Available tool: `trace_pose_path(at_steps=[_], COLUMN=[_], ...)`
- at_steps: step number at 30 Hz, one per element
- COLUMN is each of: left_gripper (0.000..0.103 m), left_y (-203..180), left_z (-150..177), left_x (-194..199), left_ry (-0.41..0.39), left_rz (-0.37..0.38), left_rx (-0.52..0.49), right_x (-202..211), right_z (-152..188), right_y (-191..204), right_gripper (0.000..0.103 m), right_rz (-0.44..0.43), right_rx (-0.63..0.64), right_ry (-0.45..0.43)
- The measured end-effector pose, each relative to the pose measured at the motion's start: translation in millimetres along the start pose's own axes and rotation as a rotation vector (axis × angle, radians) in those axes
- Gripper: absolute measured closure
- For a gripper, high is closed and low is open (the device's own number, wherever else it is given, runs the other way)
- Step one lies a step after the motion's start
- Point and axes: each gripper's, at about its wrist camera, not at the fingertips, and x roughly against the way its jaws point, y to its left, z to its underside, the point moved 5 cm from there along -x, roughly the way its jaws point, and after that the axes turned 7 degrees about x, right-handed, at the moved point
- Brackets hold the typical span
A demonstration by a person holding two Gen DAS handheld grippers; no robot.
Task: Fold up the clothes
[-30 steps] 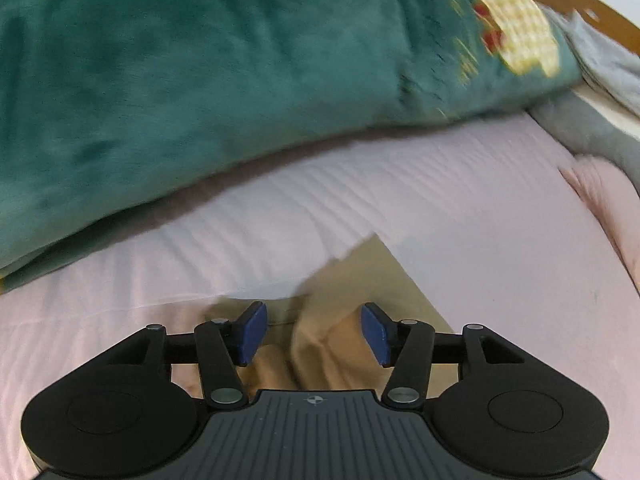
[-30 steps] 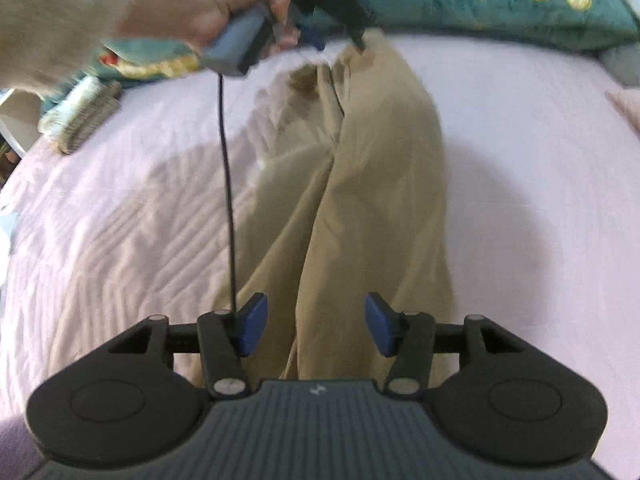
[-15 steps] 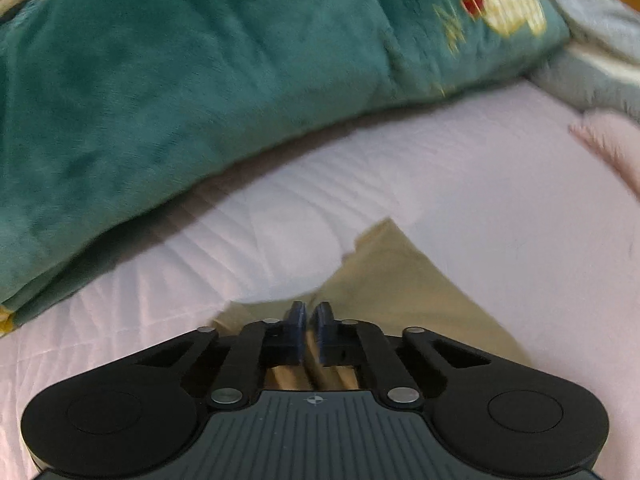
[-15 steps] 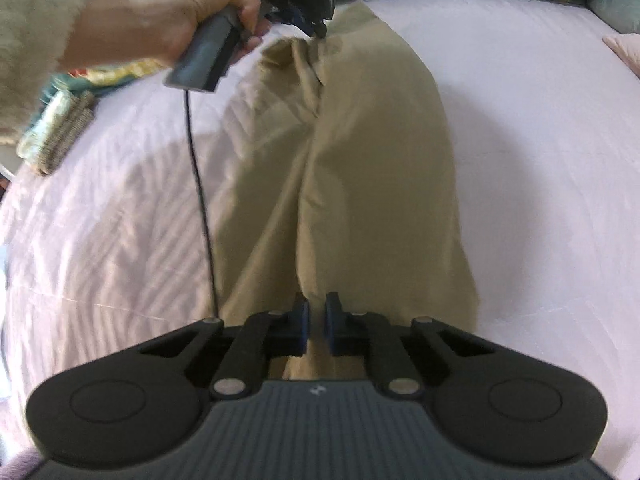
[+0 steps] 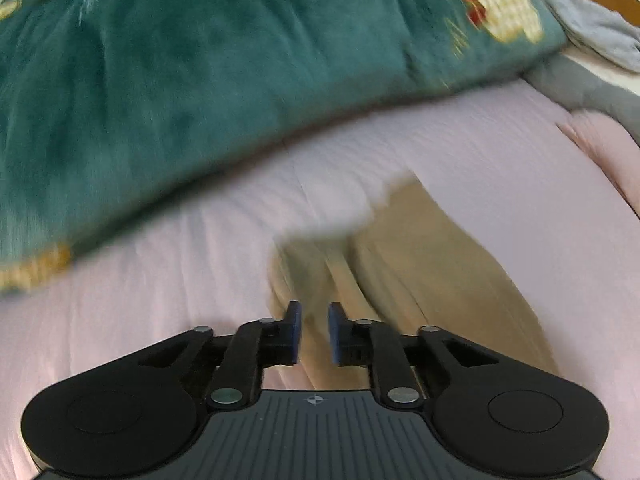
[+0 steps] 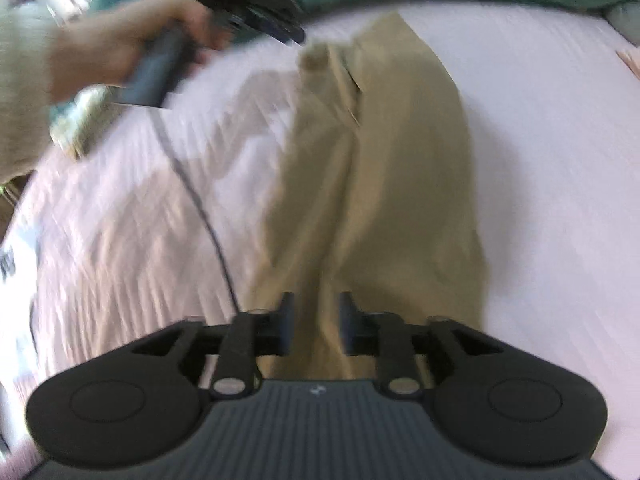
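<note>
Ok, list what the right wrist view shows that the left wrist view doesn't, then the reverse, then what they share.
Right wrist only: the person's hand holding the left gripper near the far end of the khaki trousers, its dangling cable, and the right gripper, jaws opening over the trousers' near end.

Left wrist only: grey cloth and a pink pillow at right.

Both: the trousers, the pink bedsheet and the green blanket.

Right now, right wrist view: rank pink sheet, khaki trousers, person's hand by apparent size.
1. pink sheet
2. khaki trousers
3. hand, blurred and farther from the camera, so its true size against the others is unsure.
</note>
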Motion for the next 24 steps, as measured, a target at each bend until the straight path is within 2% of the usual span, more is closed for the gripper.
trace_pose_path(at_steps=[2,4,6,9,11,13,15,17,19,21,24], left_gripper=[0.076,0.074,0.073,0.072,0.072,0.072,0.072,0.072,0.070,0.063,0.062], left_y=[-5,-7,-5,-12,-26,-42,-56,-68,-81,-94,-105], left_z=[28,63,104,170,210,246,266,274,271,268,276], left_x=[16,34,58,101,125,140,141,138,135,131,127], left_ry=[0.063,0.144,0.230,0.321,0.367,0.387,0.379,0.357,0.316,0.307,0.374], left_rz=[0.026,0.028,0.019,-0.004,0.008,0.054,0.102,0.132,0.152,0.158,0.181], left_rx=[0.066,0.150,0.275,0.394,0.438,0.510,0.553,0.560,0.490,0.370,0.262], right_x=[6,13,21,49,68,79,84,84,77,61,42], right_z=[18,40,68,104,122,135,140,129,118,115,123], right_y=[-8,-11,-11,-10,-15,-24,-36,-46,-45,-43,-34], right_gripper=[0.059,0.058,0.058,0.057,0.056,0.055,0.055,0.055,0.054,0.054,0.054], right_rz=[0.000,-0.048,-0.095,-0.109,-0.107,-0.107,-0.070,0.009,0.029,0.067,0.084], right_rx=[0.014,0.021,0.040,0.087,0.074,0.034,0.013,0.021,0.077,0.156,0.416], right_ry=[0.082,0.169,0.285,0.363,0.378,0.369,0.324,0.223,0.169,0.166,0.198])
